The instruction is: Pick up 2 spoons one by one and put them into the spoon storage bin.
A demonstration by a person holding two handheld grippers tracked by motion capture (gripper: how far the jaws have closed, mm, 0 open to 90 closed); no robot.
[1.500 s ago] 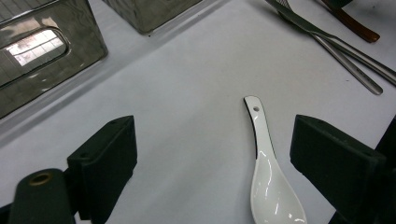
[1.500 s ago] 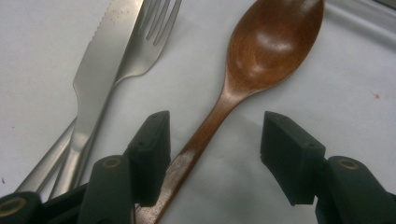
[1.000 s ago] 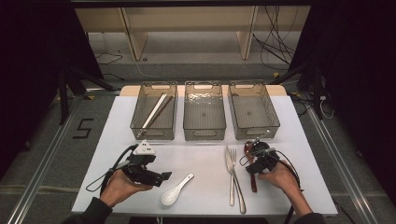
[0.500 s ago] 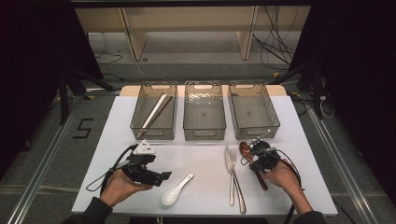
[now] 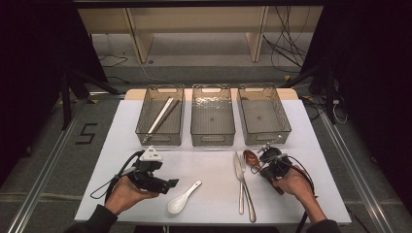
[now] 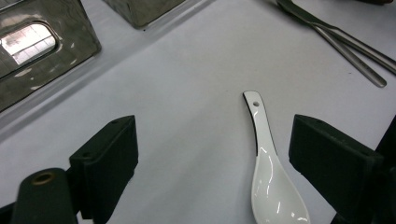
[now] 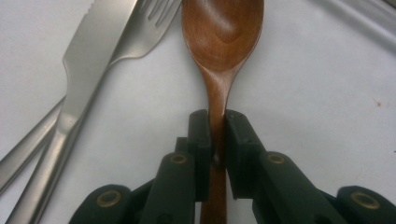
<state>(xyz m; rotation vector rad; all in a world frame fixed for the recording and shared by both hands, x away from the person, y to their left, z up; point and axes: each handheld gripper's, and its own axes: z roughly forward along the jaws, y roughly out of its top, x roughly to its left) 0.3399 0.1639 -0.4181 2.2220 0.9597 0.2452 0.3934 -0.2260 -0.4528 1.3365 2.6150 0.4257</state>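
Note:
A brown wooden spoon (image 7: 223, 37) lies bowl-forward in the right gripper view, and my right gripper (image 7: 217, 122) is shut on its neck. In the high view that spoon (image 5: 250, 158) sits beside the right gripper (image 5: 265, 167), right of a steel knife (image 5: 239, 184) and fork (image 5: 247, 191). A white ceramic spoon (image 6: 268, 172) rests on the white table between the wide-apart jaws of my left gripper (image 6: 212, 163), nearer its right jaw. From above, the left gripper (image 5: 167, 184) is open just left of the white spoon (image 5: 182, 200).
Three clear bins stand in a row at the back: the left bin (image 5: 160, 138) holds chopsticks (image 5: 160, 115), the middle bin (image 5: 212, 137) and right bin (image 5: 265, 136) look bare. Black cables trail from both grippers. The table's front edge is close below my hands.
My right gripper has shifted slightly forward and left with the wooden spoon held in it. The left gripper and white spoon have stayed put.

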